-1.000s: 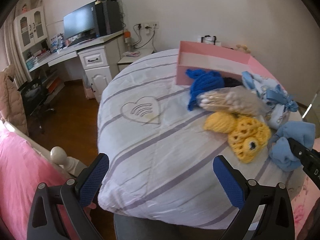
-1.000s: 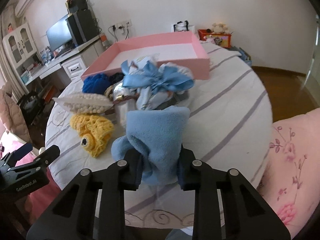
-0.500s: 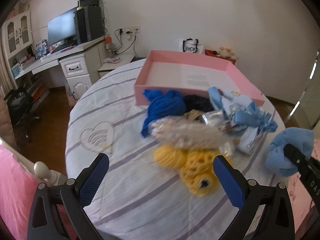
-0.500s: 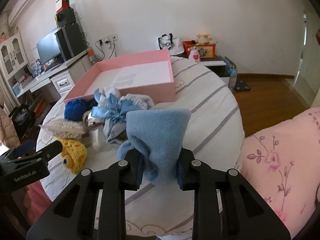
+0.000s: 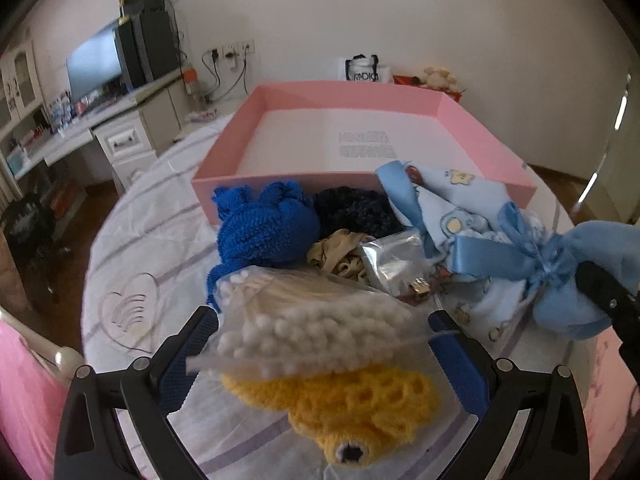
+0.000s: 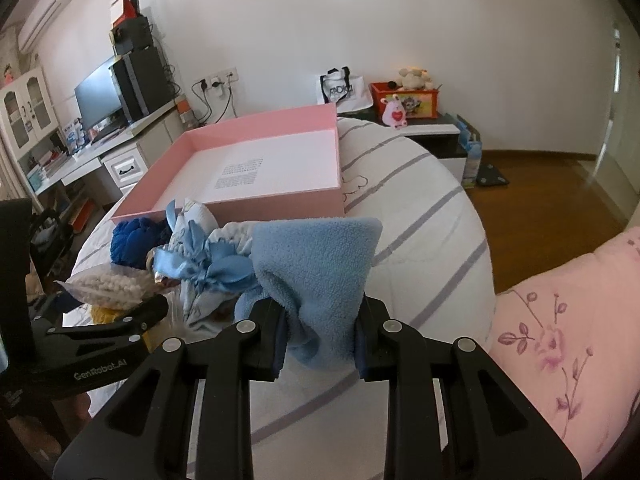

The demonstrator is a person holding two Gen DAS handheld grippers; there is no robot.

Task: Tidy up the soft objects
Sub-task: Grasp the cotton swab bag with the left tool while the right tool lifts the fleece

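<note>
My right gripper (image 6: pixel 320 336) is shut on a light blue fleece cloth (image 6: pixel 320 264) and holds it above the striped round table (image 6: pixel 432 184), right of the pile. The same fleece (image 5: pixel 568 308) shows at the right edge of the left wrist view. My left gripper (image 5: pixel 320 360) is open and wide. A clear bag of white cotton balls (image 5: pixel 304 324) and a yellow crochet piece (image 5: pixel 352 404) lie between its fingers. Behind them sit a royal-blue knit (image 5: pixel 264 228), a dark knit (image 5: pixel 352 208) and a baby-blue cloth with a satin bow (image 5: pixel 460 216). The pink box (image 5: pixel 496 160) stands behind the pile, with nothing in it.
A silver foil pouch (image 5: pixel 392 256) and a beige rag (image 5: pixel 340 252) lie in the pile. A desk with a monitor (image 5: pixel 96 64) and drawers (image 5: pixel 124 144) stands at the left. Pink floral bedding (image 6: pixel 560 320) borders the table's right. A nightstand (image 6: pixel 424 132) with toys is behind.
My left gripper has swung right and closer to the pile, so the cotton-ball bag and yellow crochet now lie between its fingers. My right gripper has carried the fleece slightly up.
</note>
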